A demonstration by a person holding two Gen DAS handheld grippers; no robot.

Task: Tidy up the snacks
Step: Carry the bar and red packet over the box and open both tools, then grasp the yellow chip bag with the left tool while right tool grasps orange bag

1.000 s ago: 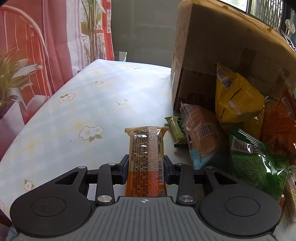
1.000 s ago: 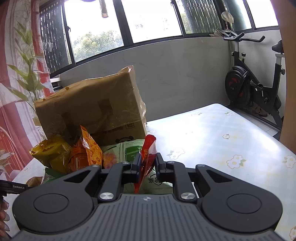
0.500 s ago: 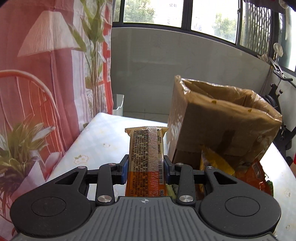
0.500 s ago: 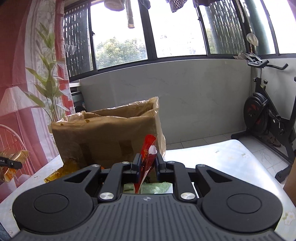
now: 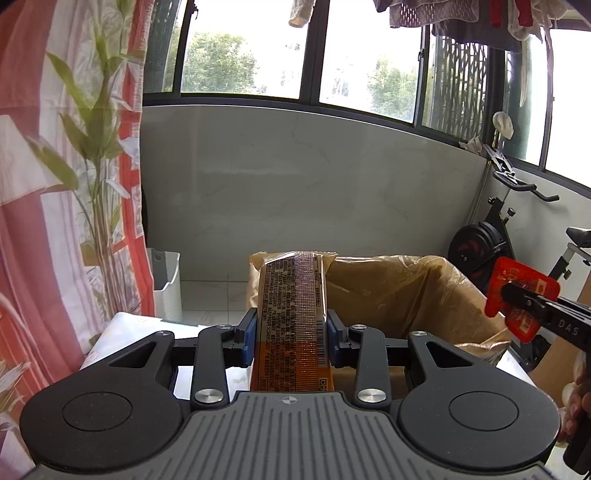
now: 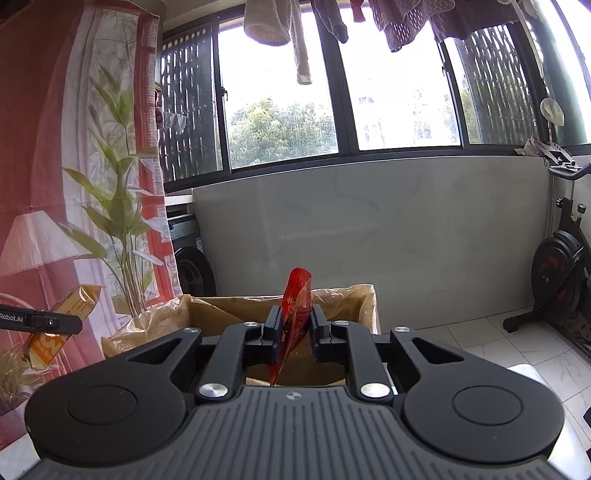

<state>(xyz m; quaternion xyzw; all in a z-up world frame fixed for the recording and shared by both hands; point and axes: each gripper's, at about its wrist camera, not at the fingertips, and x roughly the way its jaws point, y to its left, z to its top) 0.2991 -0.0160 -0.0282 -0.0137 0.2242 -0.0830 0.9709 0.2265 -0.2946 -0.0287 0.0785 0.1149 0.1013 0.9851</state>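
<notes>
My left gripper (image 5: 291,332) is shut on a long orange-and-tan snack bar (image 5: 293,314) that stands up between the blue pads. Behind it is the open top of a brown cardboard box (image 5: 399,291) lined with plastic. My right gripper (image 6: 294,328) is shut on a thin red snack packet (image 6: 297,306), held over the same box (image 6: 229,314). In the left wrist view the right gripper (image 5: 517,295) with the red packet (image 5: 517,288) comes in from the right. In the right wrist view the left gripper (image 6: 70,325) with the orange bar (image 6: 74,301) shows at the left edge.
A red-and-white curtain with a plant print (image 5: 55,184) hangs on the left. A white bin (image 5: 166,284) stands on the floor past the table corner (image 5: 129,325). An exercise bike (image 6: 561,273) is at the right by the grey wall. Laundry (image 6: 295,33) hangs overhead.
Both grippers have risen from the snack pile on the table, each keeping its snack. The box, first seen from the side, now shows its open top below them.
</notes>
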